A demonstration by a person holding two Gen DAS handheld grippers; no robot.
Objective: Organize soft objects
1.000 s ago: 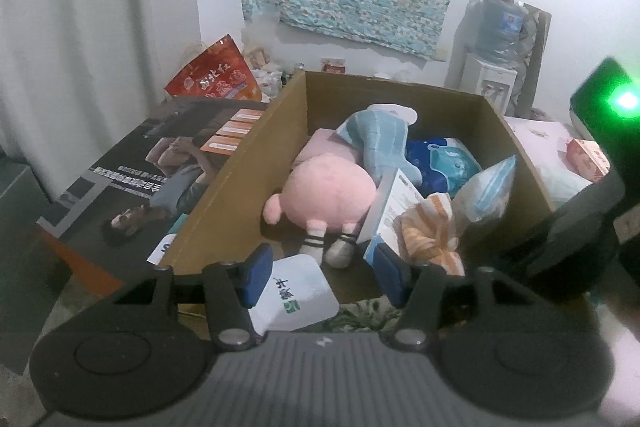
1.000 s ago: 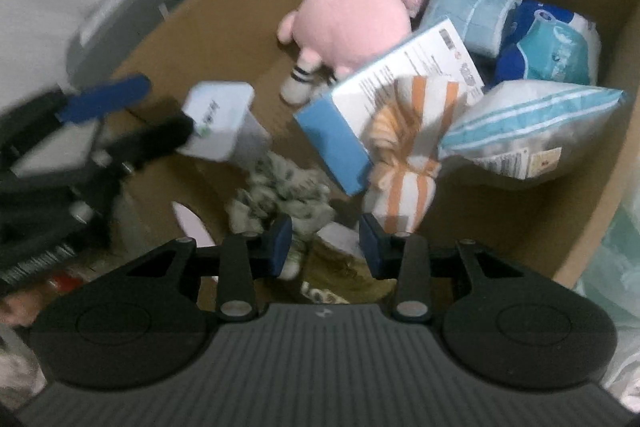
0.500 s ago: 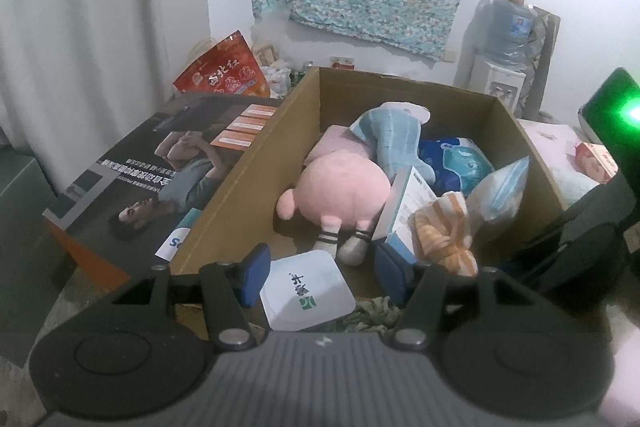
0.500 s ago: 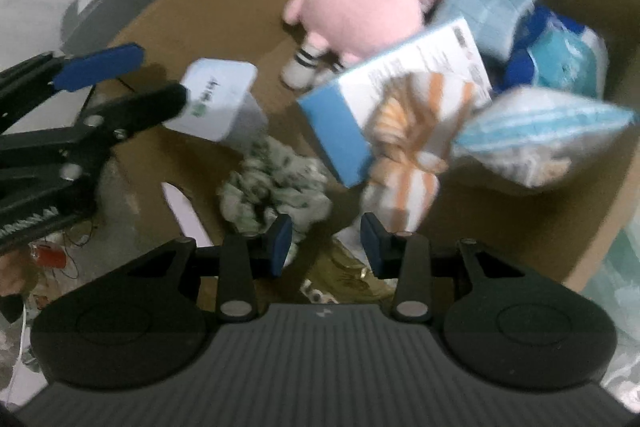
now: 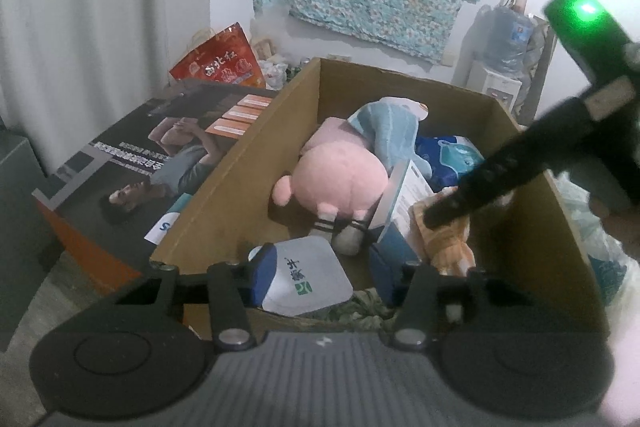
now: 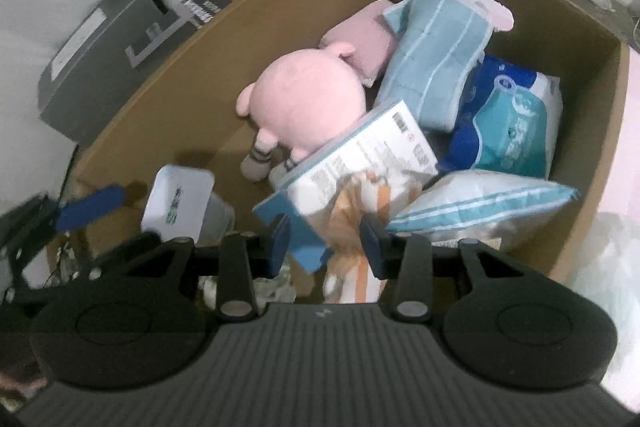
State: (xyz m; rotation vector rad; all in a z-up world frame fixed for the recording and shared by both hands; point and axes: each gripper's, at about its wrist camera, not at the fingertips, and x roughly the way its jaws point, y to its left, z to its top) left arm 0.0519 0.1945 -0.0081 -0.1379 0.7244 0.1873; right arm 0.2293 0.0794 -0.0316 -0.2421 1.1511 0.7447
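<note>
White tissue pack (image 5: pixel 306 277) with a green mark, at the near end of the cardboard box (image 5: pixel 224 179), lies between the fingers of the left gripper (image 5: pixel 320 277) — jaws just closing, whether the pads press it is unclear. Right gripper (image 6: pixel 326 241): jaws just opening, orange-striped cloth (image 6: pixel 352 211) between them, pad contact unclear. Farther in — pink plush (image 6: pixel 308 107), light-blue towel (image 6: pixel 436 59), blue-and-white carton (image 6: pixel 360 163), two wrapped packs.
</note>
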